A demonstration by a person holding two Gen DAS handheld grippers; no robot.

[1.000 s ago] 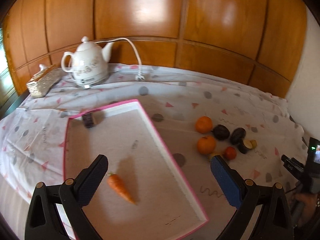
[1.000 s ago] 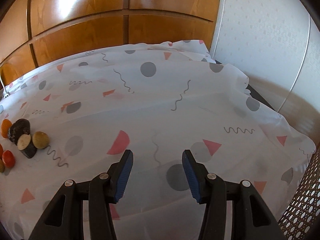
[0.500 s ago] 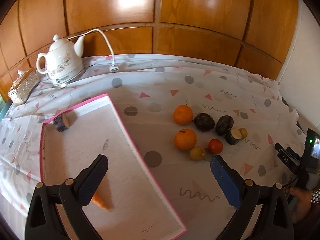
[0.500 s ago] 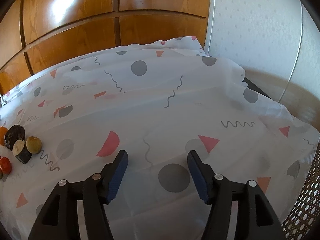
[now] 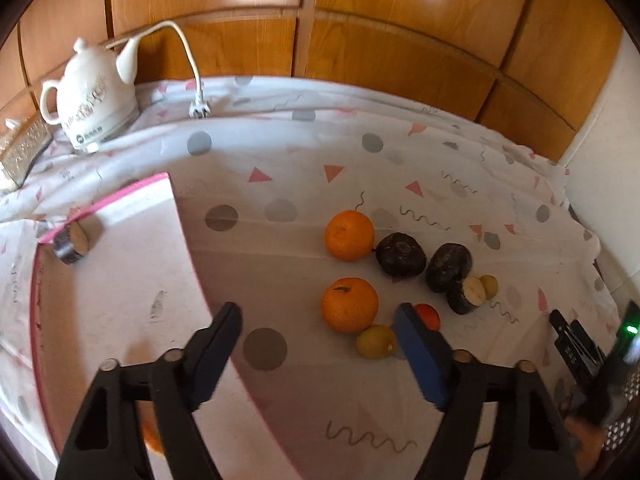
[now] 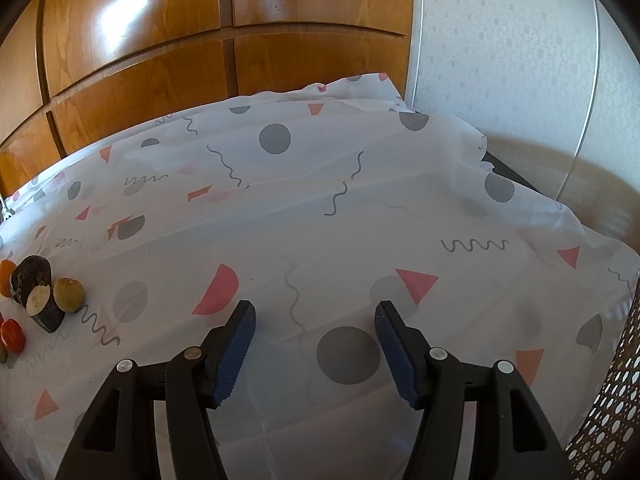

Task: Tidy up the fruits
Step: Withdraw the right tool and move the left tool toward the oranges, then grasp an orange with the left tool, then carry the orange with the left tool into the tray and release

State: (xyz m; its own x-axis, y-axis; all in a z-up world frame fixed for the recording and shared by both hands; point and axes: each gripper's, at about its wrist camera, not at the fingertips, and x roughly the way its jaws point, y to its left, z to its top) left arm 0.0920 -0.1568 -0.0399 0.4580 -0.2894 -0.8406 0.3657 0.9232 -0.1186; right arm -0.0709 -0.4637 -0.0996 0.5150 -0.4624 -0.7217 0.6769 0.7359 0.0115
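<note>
My left gripper point(image 5: 319, 313) hangs over the cloth, its jaws closing with nothing pressed between them. Just beyond its tips lies the near orange point(image 5: 349, 304), with a second orange point(image 5: 349, 235) behind it. To their right lie two dark fruits point(image 5: 400, 254), a cut dark piece point(image 5: 466, 294), a small red fruit point(image 5: 428, 316) and a yellow-green one point(image 5: 376, 342). The pink-rimmed tray point(image 5: 120, 280) on the left holds a dark cut slice point(image 5: 72, 242) and a carrot point(image 5: 152, 440), which my left finger mostly hides. My right gripper point(image 6: 315, 312) stands open and empty over bare cloth.
A white kettle point(image 5: 94, 100) with its cord and plug point(image 5: 198, 108) stands at the back left beside an ornate box point(image 5: 22, 152). Wooden panels close off the back. The table's right edge point(image 6: 580, 220) drops away, with a woven chair point(image 6: 608, 420) below it.
The left gripper has swung right, from over the tray and carrot toward the fruit, and its jaws have narrowed. The right jaws stand wider than a second ago.
</note>
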